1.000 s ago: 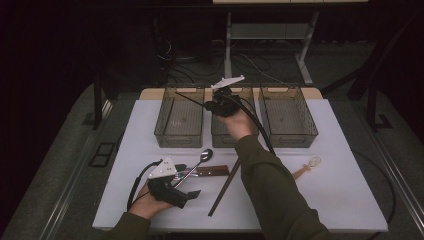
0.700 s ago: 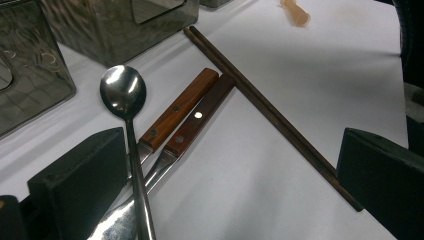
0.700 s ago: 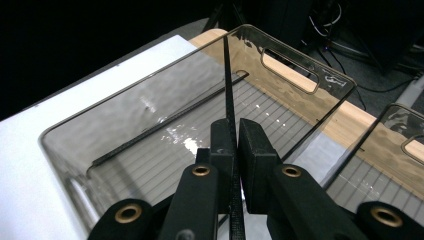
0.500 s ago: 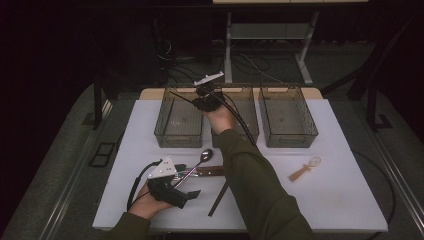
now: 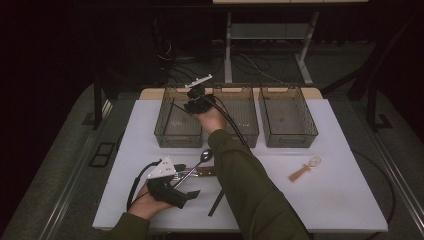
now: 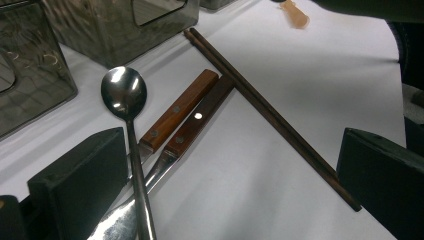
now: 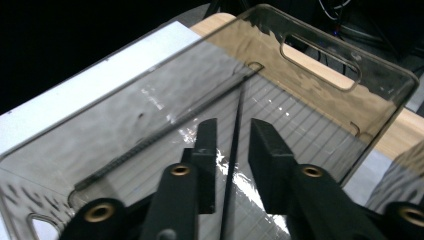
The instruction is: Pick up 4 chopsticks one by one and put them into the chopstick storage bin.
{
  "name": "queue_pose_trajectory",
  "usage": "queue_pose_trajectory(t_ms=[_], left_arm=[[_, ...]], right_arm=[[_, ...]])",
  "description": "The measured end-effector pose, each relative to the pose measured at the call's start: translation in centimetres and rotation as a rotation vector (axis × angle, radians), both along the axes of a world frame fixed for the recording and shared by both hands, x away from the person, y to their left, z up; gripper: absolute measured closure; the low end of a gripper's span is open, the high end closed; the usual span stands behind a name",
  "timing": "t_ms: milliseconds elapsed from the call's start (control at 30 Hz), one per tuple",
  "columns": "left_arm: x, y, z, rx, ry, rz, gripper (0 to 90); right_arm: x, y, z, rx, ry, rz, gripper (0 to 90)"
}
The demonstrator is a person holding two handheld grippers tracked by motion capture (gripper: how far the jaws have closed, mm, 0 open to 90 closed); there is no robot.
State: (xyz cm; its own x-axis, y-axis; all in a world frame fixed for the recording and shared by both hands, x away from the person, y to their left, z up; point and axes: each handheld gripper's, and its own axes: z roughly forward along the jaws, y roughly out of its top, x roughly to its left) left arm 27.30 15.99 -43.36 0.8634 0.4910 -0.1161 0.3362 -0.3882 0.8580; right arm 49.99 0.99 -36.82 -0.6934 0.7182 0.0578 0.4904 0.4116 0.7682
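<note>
Two grippers work around the leftmost clear plastic bin [image 5: 165, 131]. Near it, left gripper [image 6: 230, 185] hovers wide open, empty, over a steel spoon [image 6: 127, 125]. Over it, right gripper [image 7: 232, 150], arm outstretched, seems barely parted around a thin dark chopstick [image 7: 233, 150]: light, stiff, slippery, best pinched mid-length.

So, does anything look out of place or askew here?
Nothing is spilled or broken. The spoon lies askew over the blades of the two knives, and the chopsticks slant against one handle's end. One thin stick stands slanted between the right gripper's parted jaws over a bin.
</note>
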Motion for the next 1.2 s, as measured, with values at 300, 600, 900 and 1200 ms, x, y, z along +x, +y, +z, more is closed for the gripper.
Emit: queue_pose_trajectory(t_ms=[300, 600, 900, 1200], left_arm=[[0.0, 0.1, 0.0, 0.001, -0.003, -0.002, 0.0], [0.1, 0.0, -0.1, 0.003, -0.004, 0.004, 0.0], [0.2, -0.1, -0.1, 0.005, 0.000, 0.002, 0.0], [0.1, -0.2, -0.2, 0.011, 0.006, 0.004, 0.0]], right_arm=[[-0.2, -1.0, 0.9, 0.022, 0.034, 0.026, 55.5], [-1.2, -2.8, 1.6, 0.050, 0.055, 0.069, 40.6], [-2.7, -5.1, 2.7, 0.071, 0.023, 0.112, 29.4], [-4.9, -7.4, 3.6, 0.060, -0.001, 0.149, 27.7]])
